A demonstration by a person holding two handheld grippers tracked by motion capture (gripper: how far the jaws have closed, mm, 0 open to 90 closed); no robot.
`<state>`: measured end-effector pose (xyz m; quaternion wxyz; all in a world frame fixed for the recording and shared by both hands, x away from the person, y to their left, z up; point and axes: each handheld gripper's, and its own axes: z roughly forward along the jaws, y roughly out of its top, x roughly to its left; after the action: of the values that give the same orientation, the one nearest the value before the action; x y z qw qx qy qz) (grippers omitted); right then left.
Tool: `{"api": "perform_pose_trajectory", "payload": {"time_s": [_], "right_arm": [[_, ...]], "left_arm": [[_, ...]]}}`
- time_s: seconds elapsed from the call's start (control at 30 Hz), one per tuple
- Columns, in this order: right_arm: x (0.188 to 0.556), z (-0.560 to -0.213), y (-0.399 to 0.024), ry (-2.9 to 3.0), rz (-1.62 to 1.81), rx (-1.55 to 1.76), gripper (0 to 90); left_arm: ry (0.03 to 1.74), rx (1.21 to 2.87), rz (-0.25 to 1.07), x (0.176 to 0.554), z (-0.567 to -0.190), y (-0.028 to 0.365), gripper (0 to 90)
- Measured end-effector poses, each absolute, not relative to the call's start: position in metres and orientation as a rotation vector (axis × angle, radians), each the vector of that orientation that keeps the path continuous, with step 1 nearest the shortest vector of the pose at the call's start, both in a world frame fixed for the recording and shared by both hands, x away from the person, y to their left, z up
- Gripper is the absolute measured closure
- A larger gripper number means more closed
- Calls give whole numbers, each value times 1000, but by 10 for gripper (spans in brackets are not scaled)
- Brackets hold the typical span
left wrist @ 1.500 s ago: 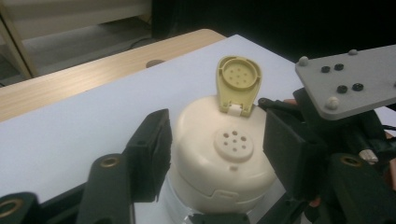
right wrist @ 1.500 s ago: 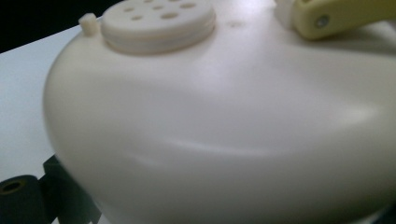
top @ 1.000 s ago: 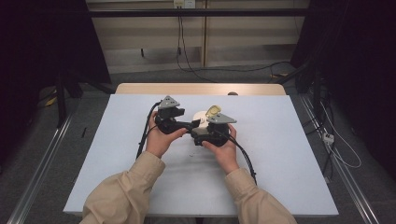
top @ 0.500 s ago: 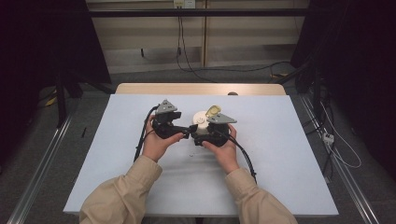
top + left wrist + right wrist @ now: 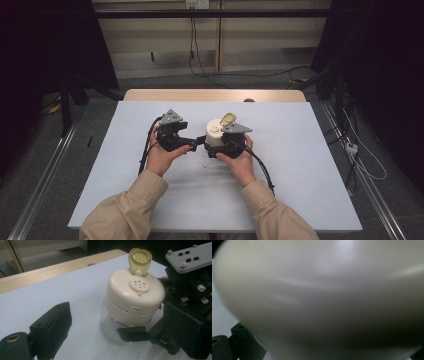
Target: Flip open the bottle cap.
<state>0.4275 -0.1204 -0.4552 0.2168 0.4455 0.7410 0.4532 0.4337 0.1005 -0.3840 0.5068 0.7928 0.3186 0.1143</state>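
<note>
Holding the left gripper [image 5: 196,143] with jaws spread wide and gripping nothing, tips pointed across at the side of a small clear-glass jar with a cream plastic lid [image 5: 135,296]. Seen from the left gripper view as one black padded jaw low at the left, apart from the jar, with bare table between.

Clamping with the right gripper [image 5: 218,146]: pinched on the jar low down, at the glass under the lid's rim, one slim black jaw tip lying across the glass [image 5: 131,330]. Hard to tell whether the jar rests on the table or hangs just above it.

Standing open on top of the lid: a yellowish round flip cap [image 5: 140,258], hinged upright at the far edge, its ring of small plugs facing the sprinkle holes [image 5: 139,285] in the lid.

Sitting near the middle of a pale blue-white table sheet [image 5: 305,150], a light wooden edge [image 5: 215,95] behind it.

Judged as the bracing step: jar steadied on the right, free tool brought alongside for work on the top. Probably next, either pressing the flip cap down until the plugs seat, or closing on the lid to twist it off. Calls for lifting the left gripper's tips to lid height, approaching from the hinge side, and holding the right clamp firm so that the smooth glass does not turn or slip.
</note>
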Motion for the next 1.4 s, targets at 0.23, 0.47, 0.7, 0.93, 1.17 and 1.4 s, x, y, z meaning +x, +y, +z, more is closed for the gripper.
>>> {"api": "perform_pose_trajectory", "payload": {"time_s": [0.23,0.47,0.7,0.93,1.17,1.4], "right_arm": [[426,-454,-123,2058,1270,1242,25],[425,-452,-124,2063,1262,1249,30],[423,-451,-125,2069,1254,1256,32],[421,-450,-127,2086,1243,1257,38],[416,-451,-129,2088,1235,1239,47],[403,-450,-141,2074,1251,1227,52]], "left_arm": [[771,1907,278,432,-383,104,78],[765,1917,285,430,-383,107,70],[779,1915,285,427,-386,114,70],[792,1916,292,424,-388,121,67],[785,1905,307,419,-386,127,60],[769,1922,284,415,-395,132,58]]}}
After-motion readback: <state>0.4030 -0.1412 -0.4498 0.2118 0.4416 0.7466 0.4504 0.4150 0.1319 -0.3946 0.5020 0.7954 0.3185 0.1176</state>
